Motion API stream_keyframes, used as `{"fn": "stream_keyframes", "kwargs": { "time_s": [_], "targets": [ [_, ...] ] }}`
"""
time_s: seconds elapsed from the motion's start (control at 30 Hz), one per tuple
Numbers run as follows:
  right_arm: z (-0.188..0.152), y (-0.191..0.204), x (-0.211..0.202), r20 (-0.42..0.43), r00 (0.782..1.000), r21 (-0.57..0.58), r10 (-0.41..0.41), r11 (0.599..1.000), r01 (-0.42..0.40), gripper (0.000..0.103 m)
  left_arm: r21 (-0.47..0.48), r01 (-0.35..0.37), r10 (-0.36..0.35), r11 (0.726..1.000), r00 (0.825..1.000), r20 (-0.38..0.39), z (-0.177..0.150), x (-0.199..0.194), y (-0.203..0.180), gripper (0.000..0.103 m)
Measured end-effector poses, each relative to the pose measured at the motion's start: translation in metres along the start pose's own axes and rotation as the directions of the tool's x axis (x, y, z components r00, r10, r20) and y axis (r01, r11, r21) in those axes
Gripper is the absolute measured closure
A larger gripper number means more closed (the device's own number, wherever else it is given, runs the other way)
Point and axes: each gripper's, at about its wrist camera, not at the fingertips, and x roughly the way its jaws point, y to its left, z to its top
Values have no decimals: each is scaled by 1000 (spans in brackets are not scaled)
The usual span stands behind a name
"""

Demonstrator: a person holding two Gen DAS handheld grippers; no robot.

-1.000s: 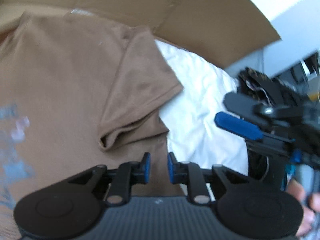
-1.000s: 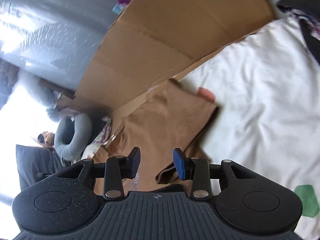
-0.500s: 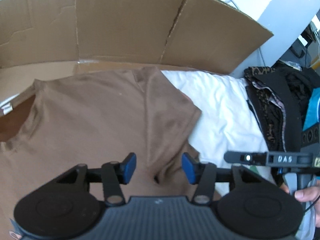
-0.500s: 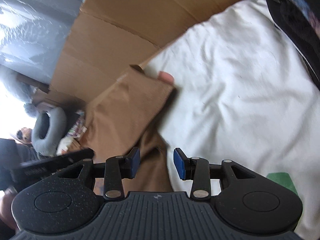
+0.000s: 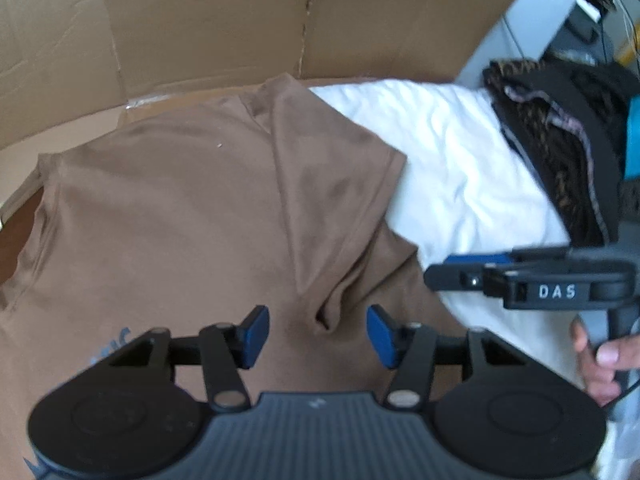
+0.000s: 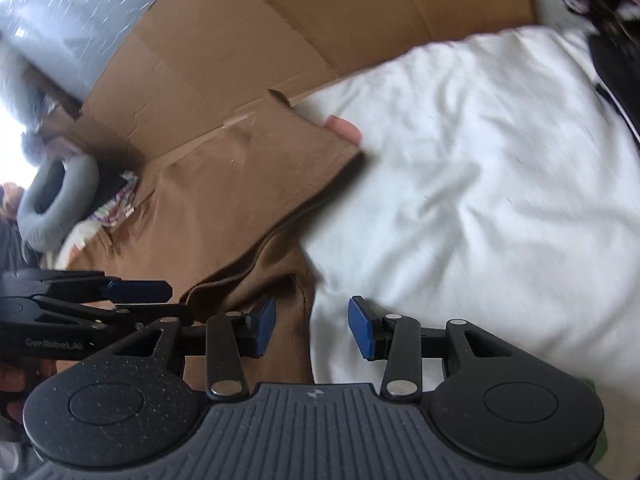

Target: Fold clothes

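Note:
A brown T-shirt point(image 5: 168, 216) lies spread flat, partly on cardboard and partly on a white sheet point(image 5: 460, 152). Its right sleeve point(image 5: 336, 200) lies outward with a bunched fold at the armpit. My left gripper point(image 5: 318, 332) is open and empty just above that fold. My right gripper point(image 6: 312, 326) is open and empty over the shirt's side edge point(image 6: 280, 280) where brown cloth meets the sheet point(image 6: 480, 184). The right gripper also shows in the left wrist view point(image 5: 472, 272), to the right of the sleeve. The left gripper shows in the right wrist view point(image 6: 136, 292).
Flattened cardboard point(image 5: 240, 24) stands behind the shirt. A pile of dark patterned clothes point(image 5: 560, 148) lies on the sheet at the right. A grey neck pillow point(image 6: 56, 196) lies at the far left. A grey wall point(image 6: 72, 20) is beyond the cardboard.
My left gripper opened wider and drew back, showing more of the shirt. My right gripper opened wider and moved to the shirt's side edge by the sleeve.

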Motion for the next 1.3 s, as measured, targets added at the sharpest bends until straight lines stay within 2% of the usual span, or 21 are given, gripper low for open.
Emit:
{"fn": "stream_keyframes", "kwargs": {
  "time_s": [0.13, 0.27, 0.37, 0.4, 0.5, 0.83, 0.97, 1.07, 1.13, 1.17, 1.3],
  "targets": [
    [0, 14, 8, 10, 999, -83, -31, 996, 32, 56, 0, 6, -6, 1000, 1000, 5, -1, 7, 0, 61],
    [0, 25, 15, 25, 997, -163, -71, 984, 74, 58, 6, 9, -9, 1000, 1000, -1, -3, 12, 2, 92],
    [0, 32, 19, 38, 993, -217, -115, 969, 121, 69, 6, 15, -15, 1000, 1000, 6, -6, 8, 5, 94],
    [-1, 33, 20, 43, 990, -237, -133, 961, 140, 77, 2, 14, -14, 1000, 1000, 11, -7, 6, 7, 95],
    [1, 29, 20, 41, 990, -230, -132, 963, 138, 82, -24, 34, -34, 999, 999, 29, -6, -4, 10, 95],
    [3, 22, 21, 37, 993, -203, -113, 972, 118, 83, -122, 95, -95, 988, 995, 9, -9, -18, 17, 96],
    [3, 19, 21, 34, 994, -197, -100, 975, 105, 83, -145, 94, -101, 985, 994, -46, -14, -6, 17, 96],
    [4, 17, 20, 30, 995, -191, -93, 977, 97, 83, -148, 83, -102, 985, 988, -120, -20, 4, 18, 95],
    [5, 15, 19, 21, 996, -175, -84, 981, 87, 83, -125, 84, -102, 989, 984, -146, -20, 3, 18, 90],
    [6, 13, 17, 15, 997, -162, -78, 984, 79, 83, -105, 87, -102, 991, 985, -142, -18, -1, 18, 87],
    [6, 4, 9, 4, 998, -107, -58, 993, 58, 82, -107, 94, -104, 990, 991, -84, -4, -18, 22, 86]
  ]
}}
